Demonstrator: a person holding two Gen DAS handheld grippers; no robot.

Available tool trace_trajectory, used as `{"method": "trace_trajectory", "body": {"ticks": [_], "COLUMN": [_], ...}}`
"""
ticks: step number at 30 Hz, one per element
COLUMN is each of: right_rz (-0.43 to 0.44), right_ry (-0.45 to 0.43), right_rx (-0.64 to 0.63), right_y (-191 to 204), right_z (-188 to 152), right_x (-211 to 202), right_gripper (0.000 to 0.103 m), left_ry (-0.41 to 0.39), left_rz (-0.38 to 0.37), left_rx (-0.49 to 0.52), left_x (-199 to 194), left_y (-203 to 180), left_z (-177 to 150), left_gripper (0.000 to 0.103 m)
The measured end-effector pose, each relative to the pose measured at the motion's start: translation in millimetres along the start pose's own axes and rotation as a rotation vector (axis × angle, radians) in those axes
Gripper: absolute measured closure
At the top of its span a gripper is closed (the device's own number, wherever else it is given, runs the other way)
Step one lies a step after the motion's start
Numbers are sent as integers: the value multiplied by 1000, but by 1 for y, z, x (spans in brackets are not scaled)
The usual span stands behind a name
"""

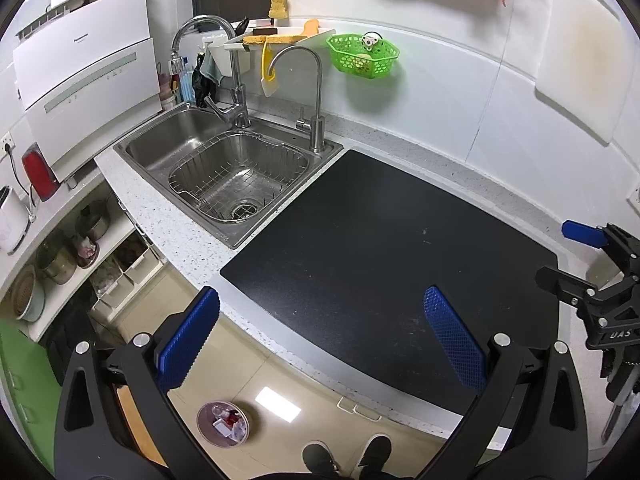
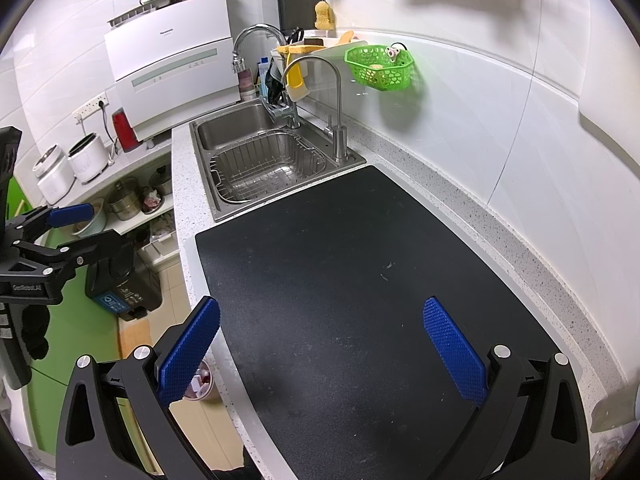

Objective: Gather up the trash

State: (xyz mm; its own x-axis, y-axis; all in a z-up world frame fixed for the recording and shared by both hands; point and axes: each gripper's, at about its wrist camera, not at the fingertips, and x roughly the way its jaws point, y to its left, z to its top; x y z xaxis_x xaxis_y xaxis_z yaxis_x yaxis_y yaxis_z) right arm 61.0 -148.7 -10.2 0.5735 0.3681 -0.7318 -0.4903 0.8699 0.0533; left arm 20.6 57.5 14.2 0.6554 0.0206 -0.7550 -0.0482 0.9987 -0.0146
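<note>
A round bin point(image 1: 222, 424) with bits of trash in it stands on the floor below the counter; part of it shows in the right wrist view point(image 2: 202, 384) behind my right gripper's left finger. A black mat point(image 1: 384, 264) lies on the counter beside the sink and has no trash on it; it also fills the right wrist view point(image 2: 352, 300). My left gripper point(image 1: 320, 340) is open and empty above the counter's front edge. My right gripper point(image 2: 322, 350) is open and empty above the mat; it also shows at the right edge of the left wrist view point(image 1: 576, 256).
A steel sink point(image 1: 224, 164) with a wire basket and two taps sits left of the mat. A green basket point(image 1: 362, 56) hangs on the wall. A white dishwasher point(image 1: 86, 92) stands at the far left. A dark bin point(image 2: 120, 292) stands on the floor.
</note>
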Motion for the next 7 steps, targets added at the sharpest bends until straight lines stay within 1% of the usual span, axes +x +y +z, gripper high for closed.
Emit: {"method": "trace_trajectory", "body": {"ticks": [7], "right_rz": [-12], "right_ry": [-8], "right_rx": [23], "right_y": [-8], "right_z": [-5], "right_x": [1], "right_gripper": [6], "left_ry": [-12], "left_rz": [-12], "left_rx": [-10], "left_x": [6], "left_y": [1], "left_z": [-1], "left_gripper": [3]}}
